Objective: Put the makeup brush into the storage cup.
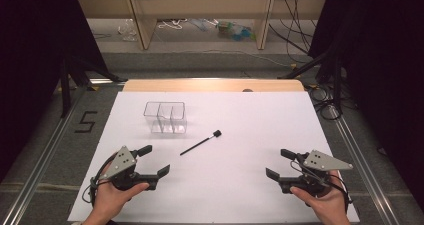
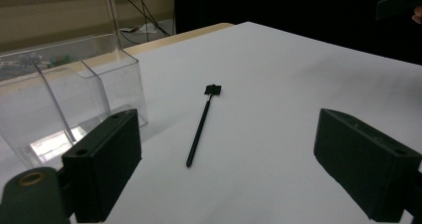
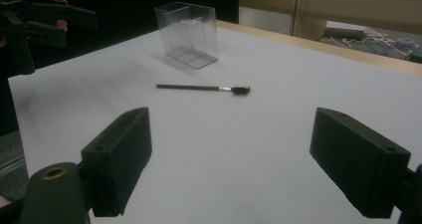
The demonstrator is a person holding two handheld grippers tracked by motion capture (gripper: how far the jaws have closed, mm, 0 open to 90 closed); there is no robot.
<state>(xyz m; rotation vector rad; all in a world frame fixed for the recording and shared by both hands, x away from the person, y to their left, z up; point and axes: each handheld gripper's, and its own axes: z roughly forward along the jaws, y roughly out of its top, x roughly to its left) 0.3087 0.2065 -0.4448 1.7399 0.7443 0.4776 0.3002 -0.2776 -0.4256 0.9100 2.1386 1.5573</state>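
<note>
Two hands low at the near edge of the white counter (image 1: 240, 185), each gripping a black tool with fingers spread wide and holding nothing. Left gripper (image 1: 156, 161) at the near left corner, right gripper (image 1: 278, 164) at the near right, both aimed inward toward the middle of the sheet.

Between and beyond them, flat on the counter: a thin black brush (image 1: 201, 142), well apart from both sets of fingers. Long axis on a diagonal, handle tip toward the near left, small dark head toward the far right. Seen along the left gripper's own fingers (image 2: 107, 169), brush (image 2: 200, 129) almost dead ahead, handle end nearest, head farthest, running nearly in line with the reach. Seen along the right gripper's fingers (image 3: 119, 159), same brush (image 3: 199, 88) lying crosswise, head toward the right of that view, and farther off.

Just behind the brush, toward the far left: a clear plastic organizer (image 1: 165, 117) with upright dividers, standing empty, close to the handle end but not touching it.

Judged from the layout: left gripper nearer, with the handle end pointing its way; fingers likely needing a turn to close across the shaft rather than along it. Likely destination the clear organizer, also on the left side.
</note>
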